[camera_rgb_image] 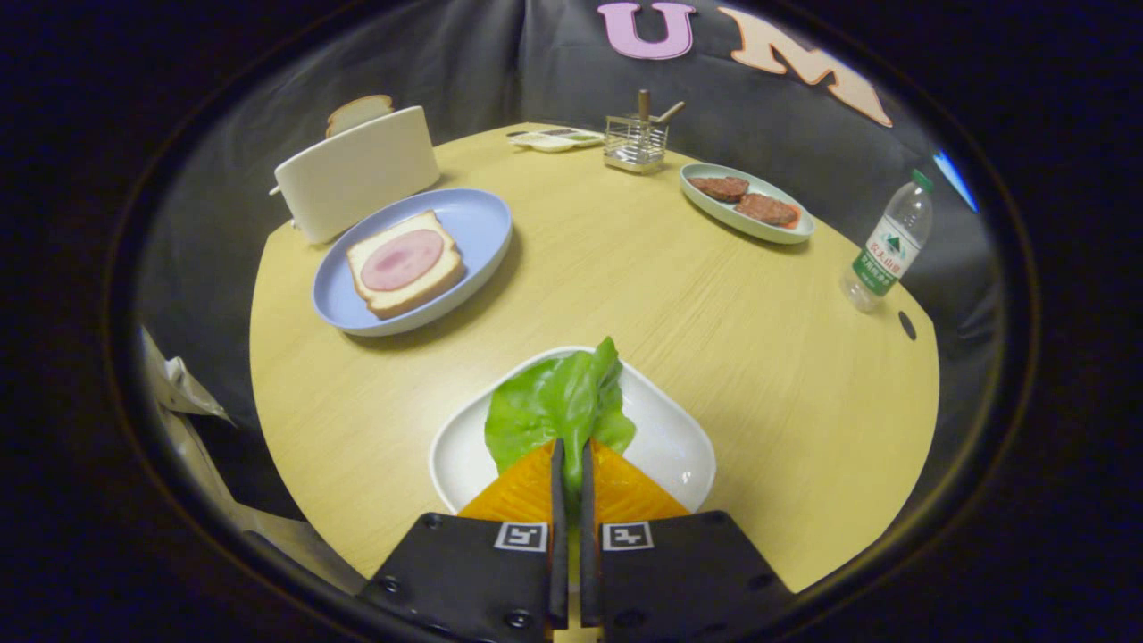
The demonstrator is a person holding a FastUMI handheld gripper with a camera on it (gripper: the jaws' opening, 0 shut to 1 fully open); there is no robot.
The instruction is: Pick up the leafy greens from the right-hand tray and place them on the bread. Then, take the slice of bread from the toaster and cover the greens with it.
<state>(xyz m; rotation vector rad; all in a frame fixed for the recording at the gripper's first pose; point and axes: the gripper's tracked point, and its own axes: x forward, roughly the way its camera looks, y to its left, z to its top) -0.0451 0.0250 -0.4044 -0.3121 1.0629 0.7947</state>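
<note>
A green leaf [554,402] lies over the white tray [679,446] just ahead of the fingers, its near end pinched between them. My gripper [571,451] is shut on that leaf, both fingers pressing its edge with only a thin gap. Far beyond, to the left, a blue plate [482,223] carries a bread slice [406,263] topped with a pink round of ham. Behind the plate stands a white toaster [357,174] with a second bread slice [359,112] sticking out of its slot.
A pale oval dish [786,234] with two brown patties sits far right. A wire caddy [635,143] and a small flat tray [554,139] stand at the table's back. A water bottle [887,246] stands near the right edge of the round wooden table [679,295].
</note>
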